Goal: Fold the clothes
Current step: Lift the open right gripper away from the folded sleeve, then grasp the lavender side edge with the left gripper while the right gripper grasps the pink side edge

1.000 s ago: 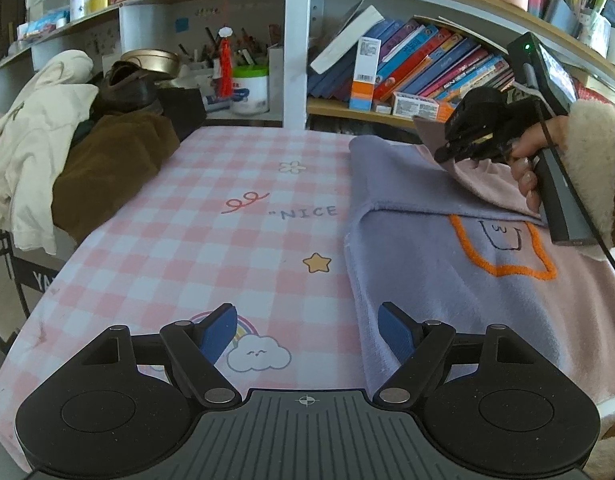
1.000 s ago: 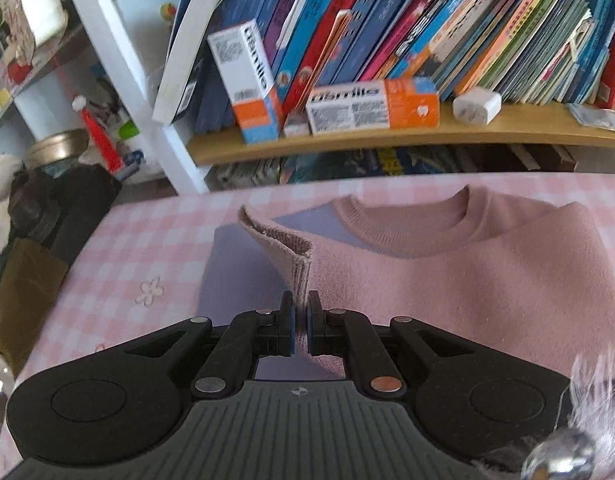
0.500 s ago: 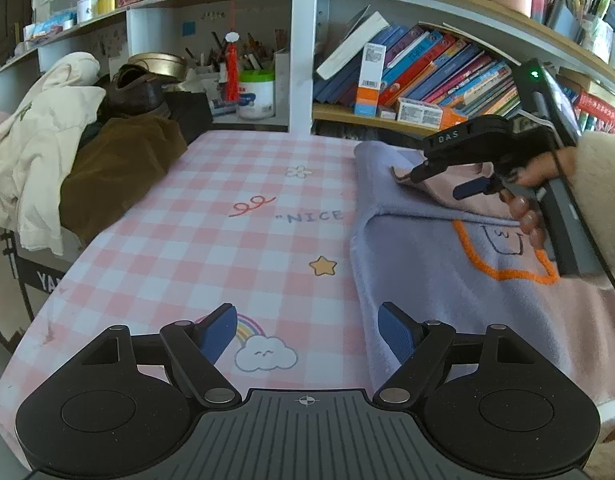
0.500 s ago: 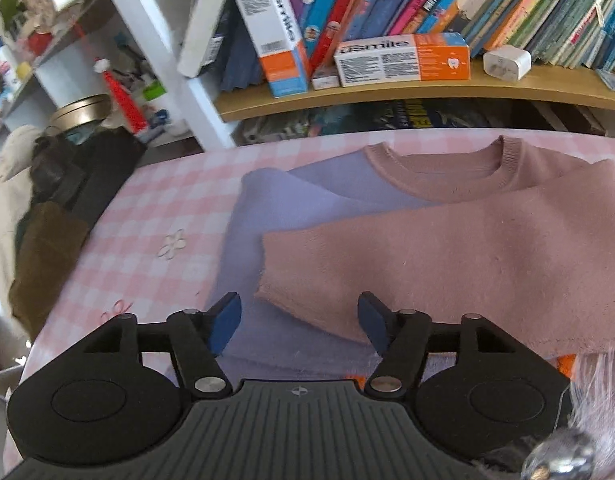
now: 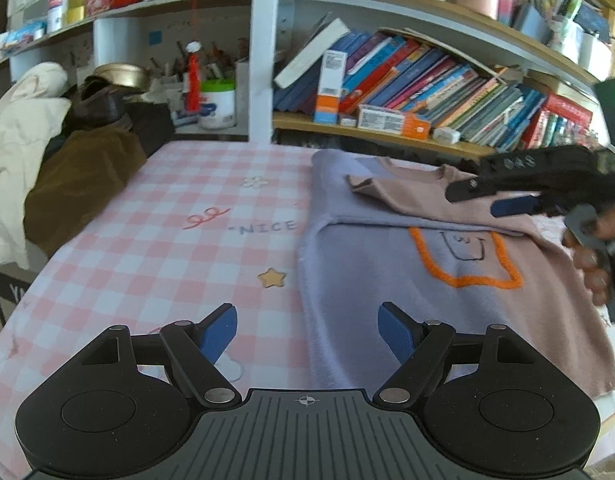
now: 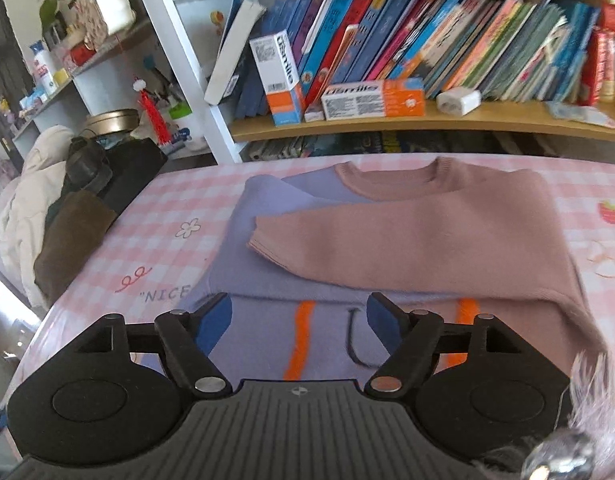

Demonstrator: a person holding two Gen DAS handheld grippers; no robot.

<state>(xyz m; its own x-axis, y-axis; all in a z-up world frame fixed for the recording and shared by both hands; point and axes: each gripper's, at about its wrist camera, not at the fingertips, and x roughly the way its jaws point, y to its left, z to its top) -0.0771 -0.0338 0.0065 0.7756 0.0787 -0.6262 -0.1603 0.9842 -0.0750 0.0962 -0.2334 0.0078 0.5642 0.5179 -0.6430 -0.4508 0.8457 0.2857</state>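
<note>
My right tongs [image 6: 299, 316], jaws just opened and empty, have laid the pink sleeve [image 6: 387, 240] across the lilac-and-pink knitted sweater [image 5: 387, 280]; my left tongs [image 5: 307, 330] gape empty, body folds remaining.

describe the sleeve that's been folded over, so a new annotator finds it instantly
On the pink checked tablecloth before the bookshelf lies a knitted sweater, half lilac, half dusty pink. Its dusty-pink sleeve lies folded across the chest, below the round collar, cuff pointing towards the heap of clothes. It alone lies pink over lilac.
</note>
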